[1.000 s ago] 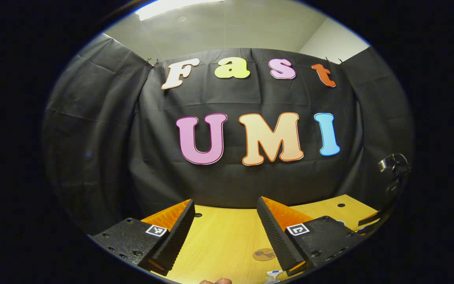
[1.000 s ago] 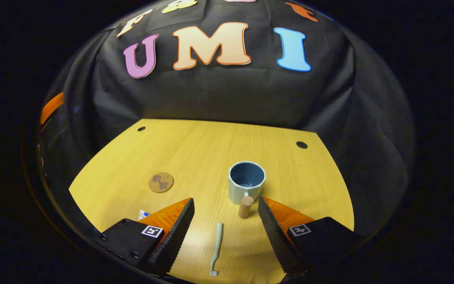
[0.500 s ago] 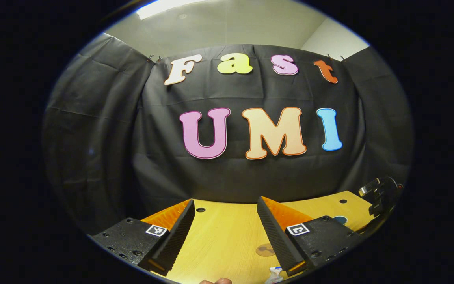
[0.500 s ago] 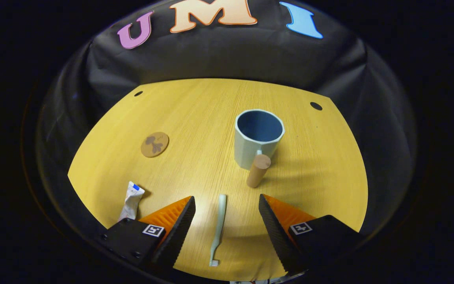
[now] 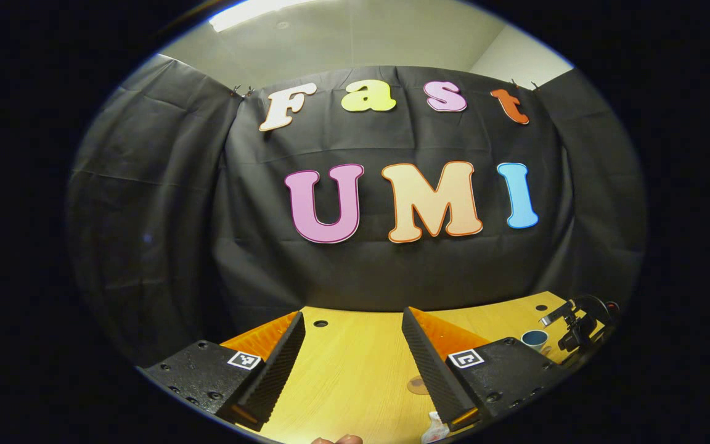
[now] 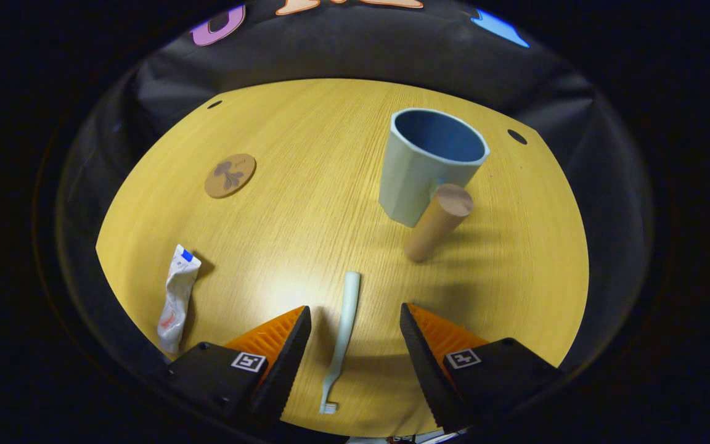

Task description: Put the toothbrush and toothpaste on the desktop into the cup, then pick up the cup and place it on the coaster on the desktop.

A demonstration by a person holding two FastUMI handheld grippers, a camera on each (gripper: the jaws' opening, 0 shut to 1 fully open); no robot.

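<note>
Toothbrush [image 6: 341, 333] between right hand-held gripper [image 6: 354, 345] fingers, untouched

A wooden desk [image 6: 306, 203] with small round holes [image 6: 517, 136] stands before black cloth [image 5: 145, 203]; a ceiling light [image 5: 256, 9] glows above.

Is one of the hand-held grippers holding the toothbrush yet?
No, nothing is held. The right hand-held gripper is open with the toothbrush lying on the desk between its fingers, untouched. The left hand-held gripper is open too.
</note>
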